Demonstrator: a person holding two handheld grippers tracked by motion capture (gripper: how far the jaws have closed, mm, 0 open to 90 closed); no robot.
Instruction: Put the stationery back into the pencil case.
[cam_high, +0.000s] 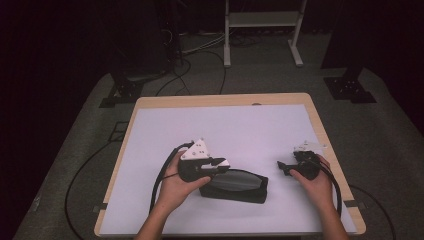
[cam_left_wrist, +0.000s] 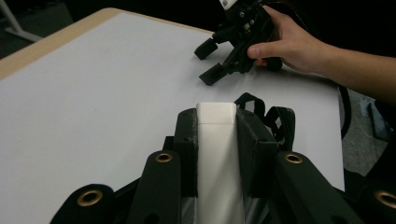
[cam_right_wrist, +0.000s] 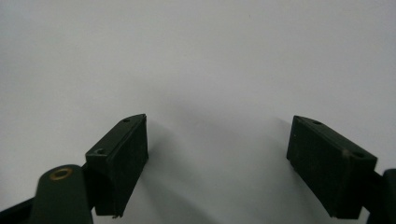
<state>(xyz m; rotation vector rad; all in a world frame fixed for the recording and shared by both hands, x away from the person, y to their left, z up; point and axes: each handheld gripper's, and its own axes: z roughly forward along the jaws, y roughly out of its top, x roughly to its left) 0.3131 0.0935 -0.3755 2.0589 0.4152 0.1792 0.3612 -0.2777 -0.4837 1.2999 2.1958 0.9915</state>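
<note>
My left gripper is shut on a white oblong box, which stands out between the black pads in the left gripper view. It hovers right over a black pouch with a glossy top, lying on the white table mat. The pouch's black strap loops show just beyond the box. My right gripper rests low at the mat's right side, a short way right of the pouch. Its jaws stand wide open with nothing between them, and it also appears farther off as the right gripper in a hand.
The mat covers a wooden-edged table. Behind the table on the floor stand a white shelf frame and two dark stand bases. Black cables trail over the floor at the left.
</note>
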